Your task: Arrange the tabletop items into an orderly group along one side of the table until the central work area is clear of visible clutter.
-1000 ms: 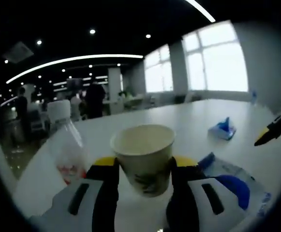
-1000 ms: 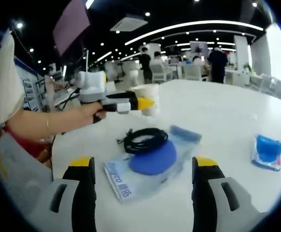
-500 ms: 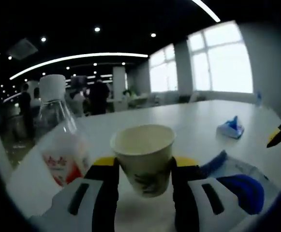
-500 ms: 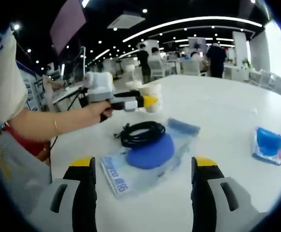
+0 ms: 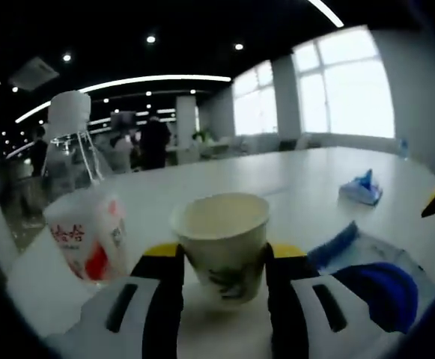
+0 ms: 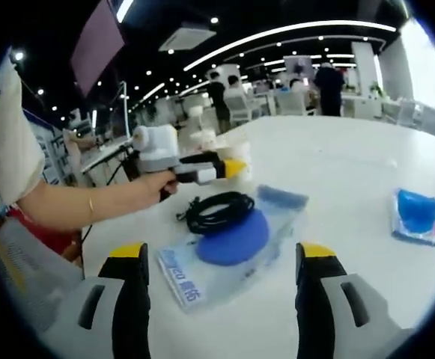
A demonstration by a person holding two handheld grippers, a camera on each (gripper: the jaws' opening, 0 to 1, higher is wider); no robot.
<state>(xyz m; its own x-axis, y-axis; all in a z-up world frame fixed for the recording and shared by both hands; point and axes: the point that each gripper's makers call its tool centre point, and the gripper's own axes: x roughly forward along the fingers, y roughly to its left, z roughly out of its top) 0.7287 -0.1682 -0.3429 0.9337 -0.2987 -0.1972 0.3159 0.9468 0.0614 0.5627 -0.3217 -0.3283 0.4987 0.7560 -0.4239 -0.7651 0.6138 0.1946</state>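
- Left claw (image 5: 222,262) pinches paper cup (image 5: 221,243), low over the tabletop (image 5: 277,179), beside bottle (image 5: 82,224).
- Right claw (image 6: 221,258) spread, holding nothing, above clear pouch (image 6: 228,250) with black cable (image 6: 217,212).
- Blue packet (image 6: 417,215) sits well apart.

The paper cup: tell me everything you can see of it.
The paper cup is off-white, with a rolled rim and a dark printed mark low on its side. It stands upright, open mouth up, and looks empty. The left tongs grip it, one yellow-tipped jaw pressed on each side. The clear water bottle stands just to its left.
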